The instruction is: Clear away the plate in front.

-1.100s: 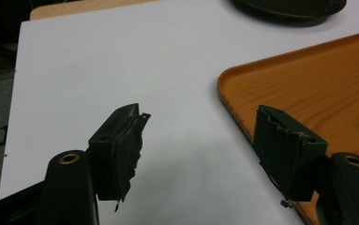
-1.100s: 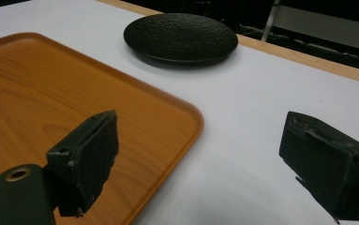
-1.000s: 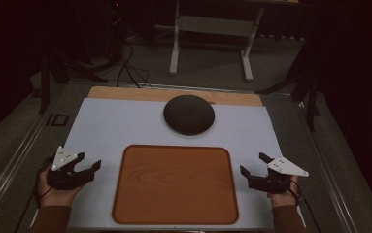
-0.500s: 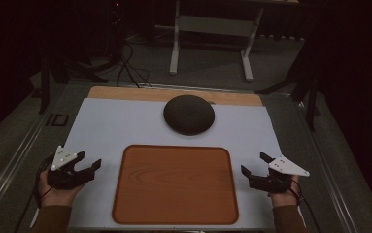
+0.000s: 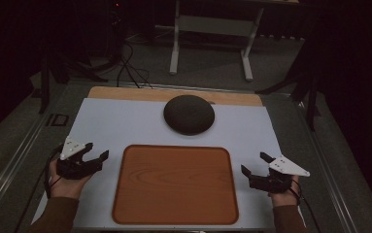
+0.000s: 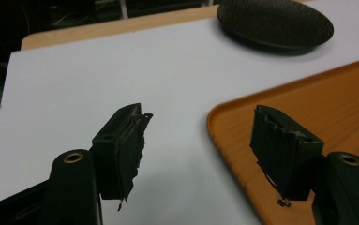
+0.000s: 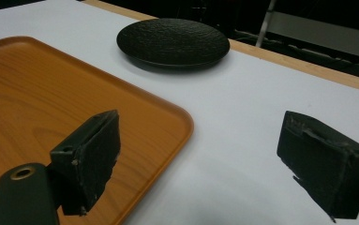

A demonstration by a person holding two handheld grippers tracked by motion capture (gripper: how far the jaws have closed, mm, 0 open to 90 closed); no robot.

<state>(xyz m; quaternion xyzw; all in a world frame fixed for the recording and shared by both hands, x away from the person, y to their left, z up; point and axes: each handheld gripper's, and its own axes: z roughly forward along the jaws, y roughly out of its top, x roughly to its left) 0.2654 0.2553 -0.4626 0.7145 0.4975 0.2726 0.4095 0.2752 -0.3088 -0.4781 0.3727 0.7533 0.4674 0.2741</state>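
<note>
Left gripper: jaws spread, empty, by the desk's left edge. Rectangular orange wooden tray lies bare at the front edge. Round black textured plate sits behind it, mid-desk. Right gripper: released, empty, right edge. Both flank the tray, probably poised to start.

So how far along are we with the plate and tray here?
Nothing looks done yet: the black plate sits on the white mat beyond the wooden tray, which holds nothing. The left gripper and right gripper flank the tray, both open and holding nothing. Any grasp or placing is probably still ahead.
</note>
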